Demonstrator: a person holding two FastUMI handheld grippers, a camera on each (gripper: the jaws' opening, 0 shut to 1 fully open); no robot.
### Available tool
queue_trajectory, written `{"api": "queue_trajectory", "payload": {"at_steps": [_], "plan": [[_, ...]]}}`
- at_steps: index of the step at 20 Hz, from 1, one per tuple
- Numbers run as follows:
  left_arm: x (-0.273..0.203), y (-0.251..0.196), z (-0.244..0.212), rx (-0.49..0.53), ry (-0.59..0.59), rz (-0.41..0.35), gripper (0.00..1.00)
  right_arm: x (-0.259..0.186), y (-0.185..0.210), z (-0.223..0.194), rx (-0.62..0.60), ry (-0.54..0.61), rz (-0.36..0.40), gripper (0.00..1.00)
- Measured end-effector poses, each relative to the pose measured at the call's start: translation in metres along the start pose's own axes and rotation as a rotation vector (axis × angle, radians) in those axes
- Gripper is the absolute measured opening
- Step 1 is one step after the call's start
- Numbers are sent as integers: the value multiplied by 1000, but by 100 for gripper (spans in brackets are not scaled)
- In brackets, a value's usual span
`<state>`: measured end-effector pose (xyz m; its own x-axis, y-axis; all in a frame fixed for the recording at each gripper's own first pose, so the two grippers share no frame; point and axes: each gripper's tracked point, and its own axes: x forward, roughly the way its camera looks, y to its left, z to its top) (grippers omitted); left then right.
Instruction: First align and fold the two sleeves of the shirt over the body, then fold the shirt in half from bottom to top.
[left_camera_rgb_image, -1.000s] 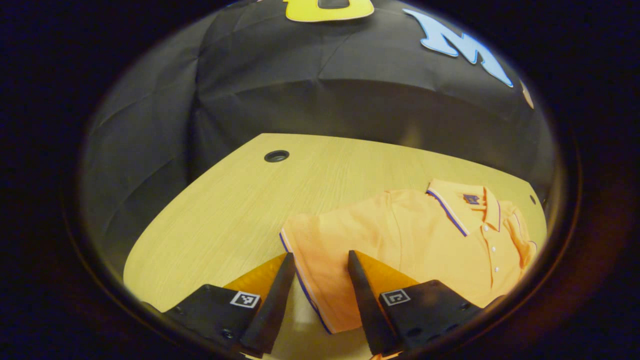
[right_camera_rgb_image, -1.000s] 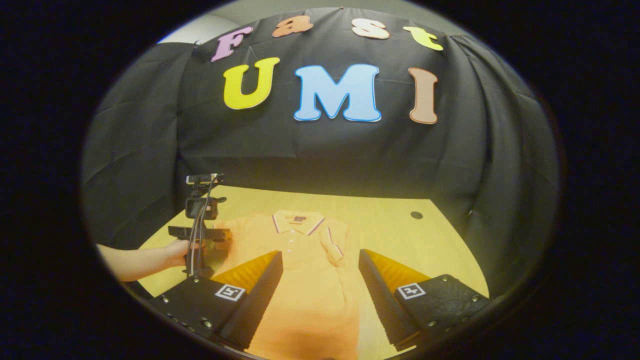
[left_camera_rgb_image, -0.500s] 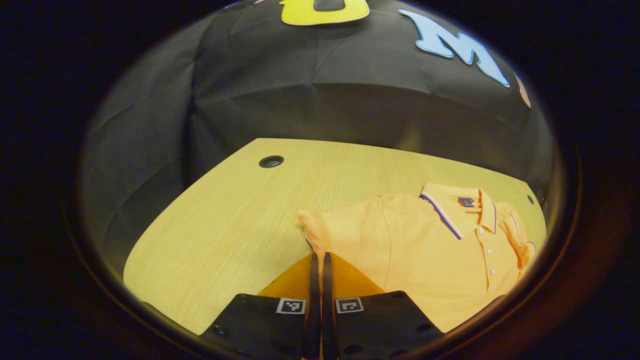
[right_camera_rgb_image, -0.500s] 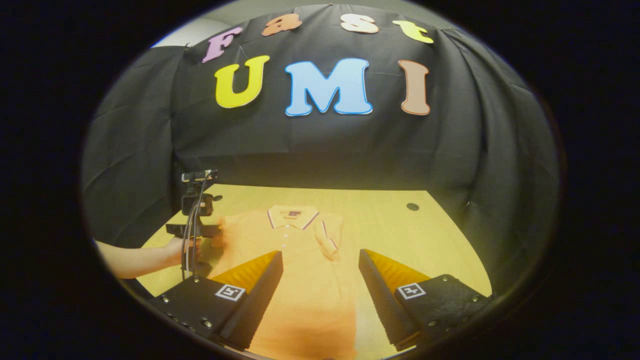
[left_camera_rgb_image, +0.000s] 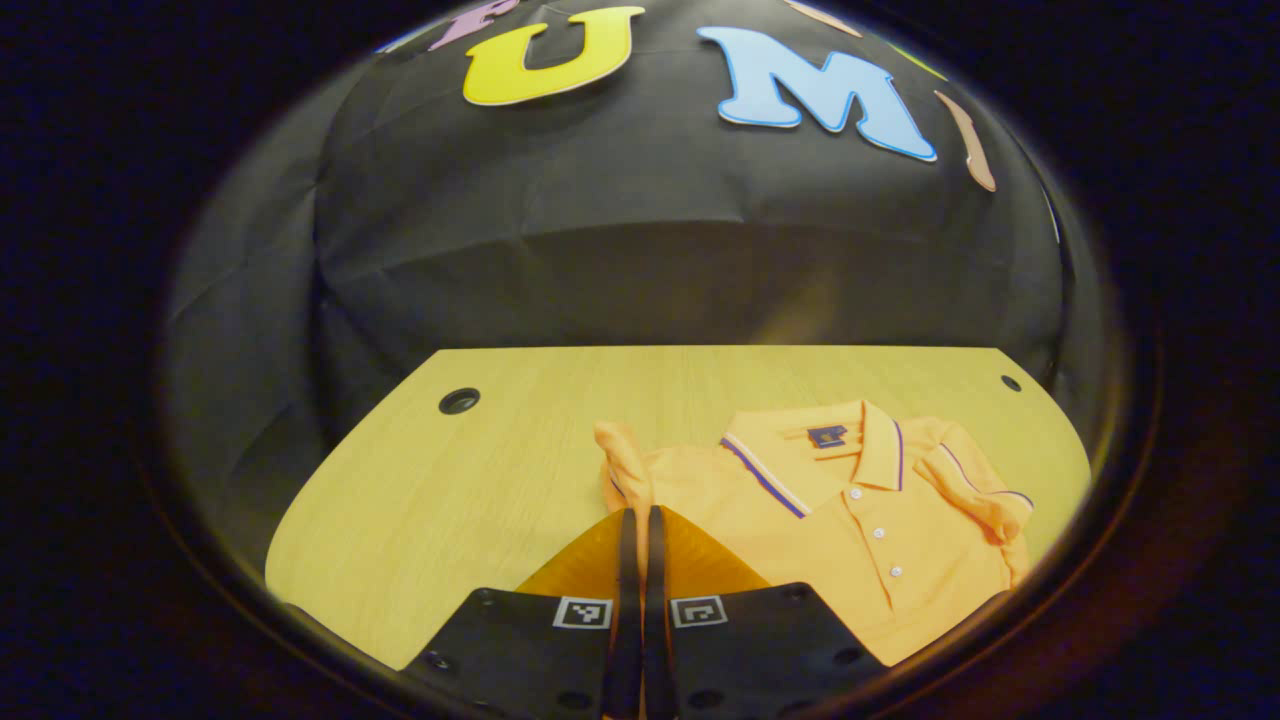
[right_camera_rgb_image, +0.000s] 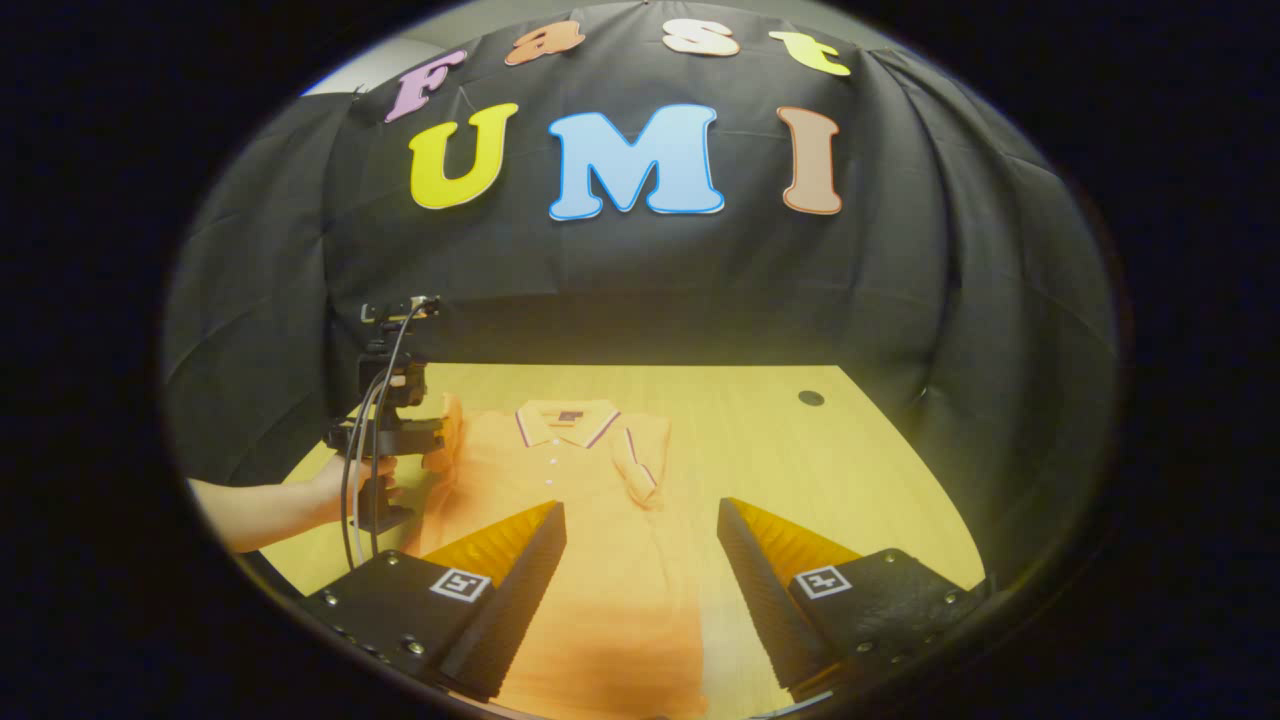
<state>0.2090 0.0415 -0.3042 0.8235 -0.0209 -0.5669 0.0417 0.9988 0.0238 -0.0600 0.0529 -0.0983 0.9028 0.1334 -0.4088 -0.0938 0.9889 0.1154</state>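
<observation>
On the table (left_camera_rgb_image: 420, 500), my left gripper (left_camera_rgb_image: 636, 520) pinches the shirt's (left_camera_rgb_image: 850, 530) sleeve (left_camera_rgb_image: 622, 462) (right gripper (right_camera_rgb_image: 640, 545) wide, idle), which next needs laying across the body.

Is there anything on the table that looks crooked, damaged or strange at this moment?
Nothing damaged. The orange polo shirt lies flat on the wooden table, one sleeve already folded over the body. The other sleeve stands bunched up, pinched in the shut left tongs. The right tongs are open above the shirt.
</observation>
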Motion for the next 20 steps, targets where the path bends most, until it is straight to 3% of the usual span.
{"api": "queue_trajectory", "payload": {"at_steps": [8,13,14,17,20], "plan": [[11,-52,-23,109,70,-117,7,-8,6,-14,45,17,-89,95],[3,-71,-26,117,77,-183,17,-7,4,-31,61,37,-100,95],[-1,-73,-27,113,83,-187,24,-8,2,-31,60,38,-92,95],[-16,-78,-33,103,104,-195,65,-8,-6,-25,41,20,-66,95],[-42,-76,-32,74,86,-178,88,-7,-13,-28,-4,7,-26,95]]}}
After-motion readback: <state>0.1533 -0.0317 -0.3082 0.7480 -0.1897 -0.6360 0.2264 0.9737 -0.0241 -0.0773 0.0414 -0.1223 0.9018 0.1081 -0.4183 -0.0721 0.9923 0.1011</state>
